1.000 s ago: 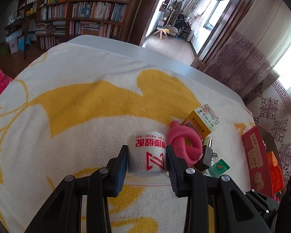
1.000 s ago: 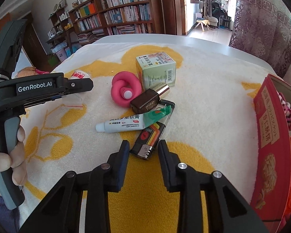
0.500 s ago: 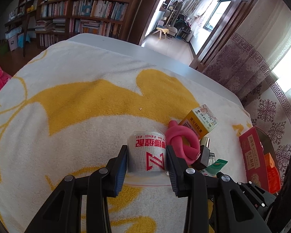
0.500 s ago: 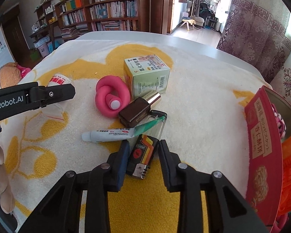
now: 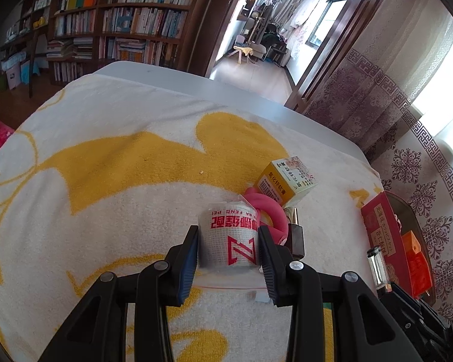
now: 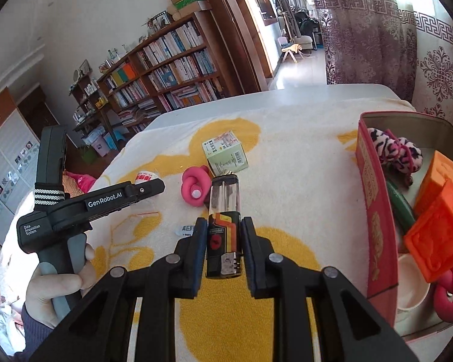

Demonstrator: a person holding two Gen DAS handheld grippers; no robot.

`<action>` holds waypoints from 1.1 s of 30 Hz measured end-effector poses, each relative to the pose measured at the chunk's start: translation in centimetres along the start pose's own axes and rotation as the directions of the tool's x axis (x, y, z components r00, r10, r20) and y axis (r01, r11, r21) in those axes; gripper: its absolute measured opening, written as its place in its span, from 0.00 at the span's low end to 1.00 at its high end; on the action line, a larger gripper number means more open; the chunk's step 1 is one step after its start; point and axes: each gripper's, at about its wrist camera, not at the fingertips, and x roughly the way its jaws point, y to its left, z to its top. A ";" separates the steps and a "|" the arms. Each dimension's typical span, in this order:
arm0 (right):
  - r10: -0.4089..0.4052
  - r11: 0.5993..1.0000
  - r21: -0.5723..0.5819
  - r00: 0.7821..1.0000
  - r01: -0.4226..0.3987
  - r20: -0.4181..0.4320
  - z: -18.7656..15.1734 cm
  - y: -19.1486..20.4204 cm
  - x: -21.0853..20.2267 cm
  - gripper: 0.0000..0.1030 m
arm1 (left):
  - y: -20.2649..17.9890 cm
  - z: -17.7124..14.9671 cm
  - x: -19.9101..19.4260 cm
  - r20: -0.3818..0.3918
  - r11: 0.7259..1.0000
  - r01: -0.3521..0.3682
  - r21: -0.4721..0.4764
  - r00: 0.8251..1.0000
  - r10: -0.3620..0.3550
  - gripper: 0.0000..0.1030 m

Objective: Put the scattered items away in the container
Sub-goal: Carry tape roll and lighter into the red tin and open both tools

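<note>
Lighter (image 6: pixel 223 235) beside red tin (image 6: pixel 374 211)

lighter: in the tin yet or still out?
Out. The lighter is between the right gripper pads, whose jaws are closing on it, above the towel; the red tin is off to its right.

A white towel with yellow shapes (image 5: pixel 111 163) covers the pale surface (image 5: pixel 214 90). Behind it stands a tall wooden bookcase (image 5: pixel 120 27) crammed with books, and patterned purple curtains (image 6: pixel 365 33) hang by the bright window.
</note>
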 end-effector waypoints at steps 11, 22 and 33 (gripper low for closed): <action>-0.139 0.978 0.175 0.976 0.109 0.169 1.0 -7.4 -6.6 0.24 | -2.8 -0.9 -0.3 -0.013 0.996 0.039 0.082 0.999 -0.038 0.38; -0.368 0.910 0.275 0.910 0.310 0.192 0.0 -13.4 -10.8 0.24 | -9.3 -2.6 -0.1 -0.068 0.970 0.116 0.214 0.992 -0.104 0.39; -0.409 0.888 0.298 0.896 0.349 0.171 -1.3 -14.8 -10.5 0.35 | -18.4 -1.0 0.3 -0.116 0.924 0.224 0.310 0.973 -0.198 0.38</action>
